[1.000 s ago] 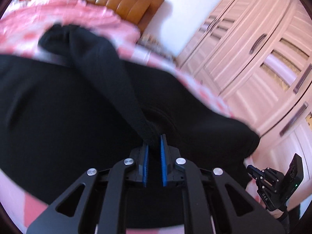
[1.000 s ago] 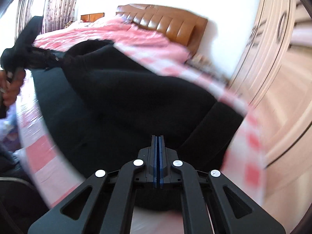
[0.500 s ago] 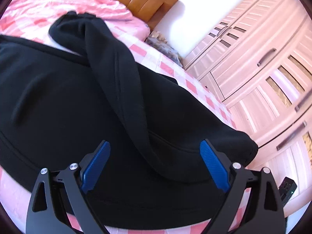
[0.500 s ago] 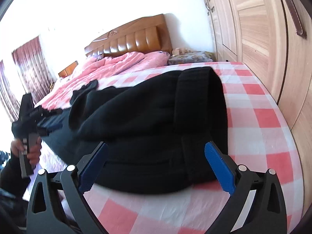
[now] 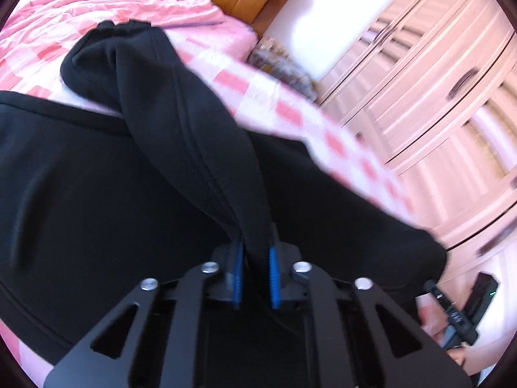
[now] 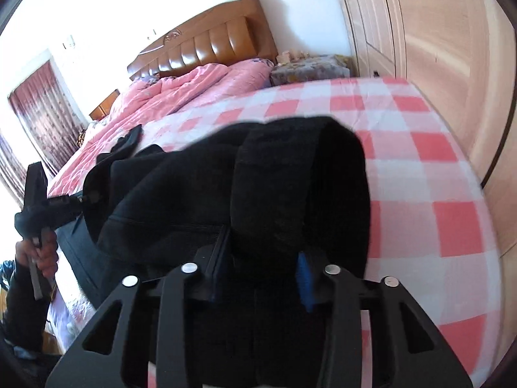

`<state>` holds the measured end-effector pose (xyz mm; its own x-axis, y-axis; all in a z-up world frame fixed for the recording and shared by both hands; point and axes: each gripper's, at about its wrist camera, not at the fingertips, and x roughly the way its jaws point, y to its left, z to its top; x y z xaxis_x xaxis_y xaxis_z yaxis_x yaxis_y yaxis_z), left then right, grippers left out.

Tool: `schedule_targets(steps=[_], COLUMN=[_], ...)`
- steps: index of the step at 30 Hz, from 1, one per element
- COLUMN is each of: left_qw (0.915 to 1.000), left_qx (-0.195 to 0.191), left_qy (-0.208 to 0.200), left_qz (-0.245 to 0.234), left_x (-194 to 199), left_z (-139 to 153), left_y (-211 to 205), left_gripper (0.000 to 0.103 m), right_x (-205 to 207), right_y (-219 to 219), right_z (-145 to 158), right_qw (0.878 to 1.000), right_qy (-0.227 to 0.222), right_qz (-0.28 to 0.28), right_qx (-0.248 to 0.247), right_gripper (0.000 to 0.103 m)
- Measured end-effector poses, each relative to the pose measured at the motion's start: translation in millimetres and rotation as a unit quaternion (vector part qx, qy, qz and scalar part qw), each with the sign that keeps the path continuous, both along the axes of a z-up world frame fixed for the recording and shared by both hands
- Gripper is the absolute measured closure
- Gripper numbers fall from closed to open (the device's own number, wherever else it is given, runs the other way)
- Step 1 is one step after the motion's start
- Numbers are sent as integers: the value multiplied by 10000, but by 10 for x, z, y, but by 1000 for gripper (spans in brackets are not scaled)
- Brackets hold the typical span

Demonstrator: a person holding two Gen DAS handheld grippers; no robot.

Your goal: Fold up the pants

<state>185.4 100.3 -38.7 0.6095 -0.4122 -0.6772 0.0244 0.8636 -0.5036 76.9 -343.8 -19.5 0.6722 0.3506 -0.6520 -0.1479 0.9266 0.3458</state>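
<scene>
On the checked bed point(image 6: 429, 148), one pair of black pants point(image 5: 97, 194); two hand-held grippers, left point(image 5: 255, 258) and right point(image 6: 258, 258), each clamp its fabric.

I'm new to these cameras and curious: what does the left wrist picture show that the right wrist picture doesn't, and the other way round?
Only the left wrist view shows the left hand-held gripper up close, shut on a long strip of the black pants, plus the wardrobe's panelled front.

Only the right wrist view shows the right hand-held gripper clamped on a thick cuffed end, the curtains, and the person's hand.

Both show the pants, checked sheet, pink quilt and brown headboard.
</scene>
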Motion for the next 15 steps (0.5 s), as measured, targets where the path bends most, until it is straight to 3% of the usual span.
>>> schedule_targets(steps=[2, 3, 4, 6, 8, 10, 15], left_qw=[9995, 9991, 9985, 9970, 9956, 9950, 9958], left_qx=[4, -5, -1, -4, 215, 563, 837], left_qy=[-312, -416, -545, -756, -883, -794, 120], left_qz=[9, -9, -31, -151, -226, -245, -357], left_x=[-130, -172, -225, -400, -588, -720, -897], left_z=[236, 320, 424, 574, 624, 532, -186], left_y=[83, 83, 91, 97, 76, 4, -30], left_gripper=[91, 91, 91, 91, 91, 91, 91], right_x=[-103, -170, -215, -288, -337, -381, -480], right_y=[-38, -60, -78, -130, -116, -84, -56], right_z=[206, 337, 420, 534, 515, 334, -154], right_qw=[9999, 9996, 9996, 9997, 9998, 9991, 9955], right_qy=[-165, -272, -273, -236, -97, 241, 712], right_qz=[19, 11, 0, 18, 24, 57, -145], right_qx=[0, -37, -34, 52, -168, -349, -604], right_gripper=[73, 87, 93, 93, 93, 93, 92])
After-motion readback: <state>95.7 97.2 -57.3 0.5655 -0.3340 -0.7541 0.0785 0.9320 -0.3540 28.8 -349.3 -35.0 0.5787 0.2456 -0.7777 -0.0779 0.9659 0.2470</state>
